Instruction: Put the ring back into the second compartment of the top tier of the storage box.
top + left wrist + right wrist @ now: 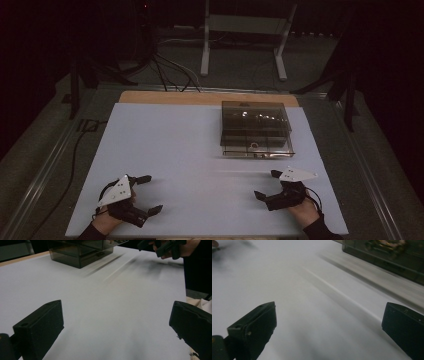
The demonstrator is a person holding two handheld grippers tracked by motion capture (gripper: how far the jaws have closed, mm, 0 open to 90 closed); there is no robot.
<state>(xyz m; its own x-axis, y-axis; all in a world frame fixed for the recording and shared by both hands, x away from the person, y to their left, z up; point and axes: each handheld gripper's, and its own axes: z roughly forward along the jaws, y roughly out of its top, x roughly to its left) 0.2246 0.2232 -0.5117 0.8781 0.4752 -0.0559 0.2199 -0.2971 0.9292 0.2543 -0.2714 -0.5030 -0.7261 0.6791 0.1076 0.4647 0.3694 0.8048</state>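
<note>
Both left gripper (145, 194) and right gripper (266, 185) spread wide, empty; smoked clear plastic drawer box (256, 127) likely light, rigid, slick — best gripped at drawer front edge

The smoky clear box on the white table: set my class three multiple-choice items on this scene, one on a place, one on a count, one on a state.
1. Where does the smoky clear box stand on the white table?
A. far right part
B. near left corner
C. between the two grippers

2. How many grippers rest near the table's front edge?
A. one
B. two
C. three

3. How do the jaws of the left gripper and the right gripper stand?
A. both shut on the box
B. one open, one shut
C. both open, holding nothing

Key: 1 A, the high view shows the box beyond the right gripper, toward the far edge. 2 B, one sits at the left and one at the right. 3 C, each gripper view shows wide-apart jaws with bare table between them.
</note>
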